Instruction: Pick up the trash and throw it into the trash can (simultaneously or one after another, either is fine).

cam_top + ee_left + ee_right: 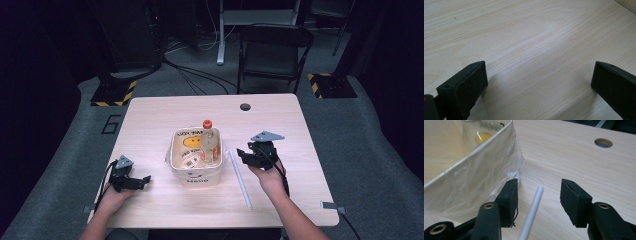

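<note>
Reaching in from the bottom right of the high view, the person's right forearm is angled up and to the left, and the right gripper [243, 154] is held low over the table [280, 125], just right of the white bin [196, 172]. The white rod [240, 178] lies flat on the wood beside the bin, its far end at the gripper's tips. The left gripper [145, 179] is rested near the table's left front edge, well apart from the bin, with the left hand [112, 197] behind it.

Along the right gripper [538, 192], in its own view, the rod [532, 212] is seen lying between the two jaws with wood visible on either side, so nothing is clamped; the jaws are parted and untouched by the rod. The bin's plastic-lined wall [474, 175] is seen just beside one jaw. A round hole [603, 143] in the tabletop is seen farther off.

From the left gripper [539, 77], bare wood grain is seen between widely parted jaws, with nothing grasped.
</note>
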